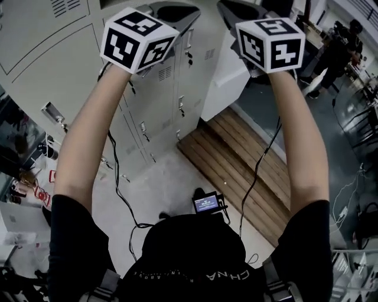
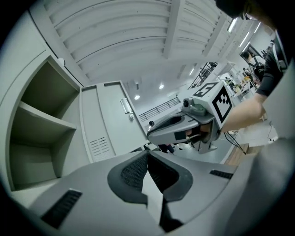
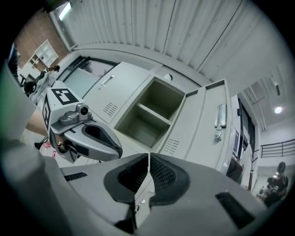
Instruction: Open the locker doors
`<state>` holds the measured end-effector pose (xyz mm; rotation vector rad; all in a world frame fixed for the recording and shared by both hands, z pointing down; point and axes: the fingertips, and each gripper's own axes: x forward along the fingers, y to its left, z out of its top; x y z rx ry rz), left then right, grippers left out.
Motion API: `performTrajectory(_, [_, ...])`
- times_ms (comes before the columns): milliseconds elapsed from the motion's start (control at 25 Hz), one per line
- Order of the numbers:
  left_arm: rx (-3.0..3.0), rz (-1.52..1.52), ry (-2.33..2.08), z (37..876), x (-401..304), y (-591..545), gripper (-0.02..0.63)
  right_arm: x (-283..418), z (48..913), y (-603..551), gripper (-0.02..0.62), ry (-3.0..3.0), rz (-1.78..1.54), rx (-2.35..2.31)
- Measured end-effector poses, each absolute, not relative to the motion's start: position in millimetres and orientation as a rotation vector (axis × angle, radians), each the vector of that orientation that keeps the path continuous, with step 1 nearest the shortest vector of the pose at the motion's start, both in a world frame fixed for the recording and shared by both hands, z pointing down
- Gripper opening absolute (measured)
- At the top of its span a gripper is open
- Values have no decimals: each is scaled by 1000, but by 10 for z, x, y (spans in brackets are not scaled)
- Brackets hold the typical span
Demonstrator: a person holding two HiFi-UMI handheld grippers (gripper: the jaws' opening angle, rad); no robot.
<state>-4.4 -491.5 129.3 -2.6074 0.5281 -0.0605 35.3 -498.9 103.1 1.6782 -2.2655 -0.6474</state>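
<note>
Arms reach forward in the head view, carrying the left gripper point(image 1: 168, 17) and right gripper point(image 1: 242, 15) side by side towards the lockers point(image 1: 159, 88). The lockers are a grey bank with small handles down their doors, and a wooden platform point(image 1: 242, 165) lies on the floor just beside them. Cables point(image 1: 121, 194) trail from both grippers back to the person's waist.

In the left gripper view the jaws are closed pad to pad with nothing between them. Ahead and to one side, one of the lockers stands as an open compartment point(image 2: 41, 124) with a shelf across it. Next to it is a closed door point(image 2: 108, 120) with a latch handle point(image 2: 125, 105). The right gripper passes close by, well clear of the lockers.

In the right gripper view these jaws are also pressed together and empty. The same open compartment sits ahead. Beside it is a vented door carrying a handle, but I cannot tell whether that door is swung open or is the neighbour's closed one.

The main risk I see is arriving at a handle with the jaws closed. The tips would then bump or slide off the latch instead of catching it. The two grippers also travel near each other and could knock together at the lockers. A trailing cable might snag on a projecting handle or on the edge of an open door.
</note>
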Motion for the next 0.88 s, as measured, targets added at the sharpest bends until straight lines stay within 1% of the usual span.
performTrajectory(200, [-2535, -125, 559, 1775, 8, -4728, 20, 268, 1339, -4772, 38, -2304, -666, 1619])
performTrajectory(360, [-2487, -201, 617, 2053, 54, -4494, 20, 377, 1516, -4614, 38, -2365, -678, 1575])
performTrajectory(520, [-2437, -243, 710, 2135, 196, -4226, 20, 606, 1603, -4320, 38, -2422, -723, 1523])
performTrajectory(720, [-2488, -202, 807, 2357, 742, -3757, 21, 1121, 1962, -3763, 38, -2463, -714, 1391])
performTrajectory(880, [-2528, -268, 855, 2859, 1255, -3431, 20, 1434, 2417, -3417, 38, -2465, -713, 1321])
